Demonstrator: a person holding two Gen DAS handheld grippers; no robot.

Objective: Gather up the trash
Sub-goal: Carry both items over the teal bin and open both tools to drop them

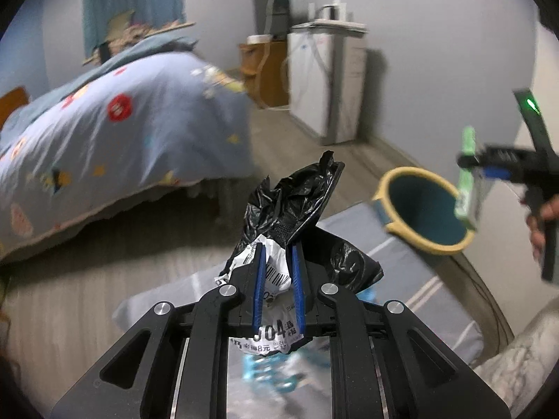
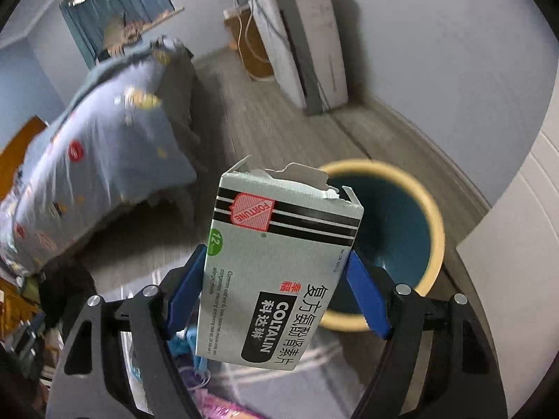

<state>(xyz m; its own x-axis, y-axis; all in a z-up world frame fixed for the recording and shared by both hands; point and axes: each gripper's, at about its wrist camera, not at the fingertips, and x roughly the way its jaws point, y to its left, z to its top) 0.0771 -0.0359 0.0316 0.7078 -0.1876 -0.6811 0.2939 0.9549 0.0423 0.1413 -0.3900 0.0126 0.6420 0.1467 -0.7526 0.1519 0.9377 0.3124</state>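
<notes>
Bedroom, wood floor (image 2: 279,129) wide open past the bin (image 2: 433,223) at my 1 o'clock — left gripper (image 1: 277,249) clamps a crumpled wrapper (image 1: 276,272), right gripper (image 2: 276,262) clamps the medicine box (image 2: 279,265).

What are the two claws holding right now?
Left claw: shut on a crumpled black bag and paper.
Right claw: clamped on a medicine box.

This is a bedroom in a home. Up and left of the tool is a bed (image 1: 115,132) with a blue cartoon blanket. Behind it hangs a blue curtain (image 1: 132,0). Far ahead stands what may be a small white fridge (image 1: 325,80), a bit blurry.
</notes>
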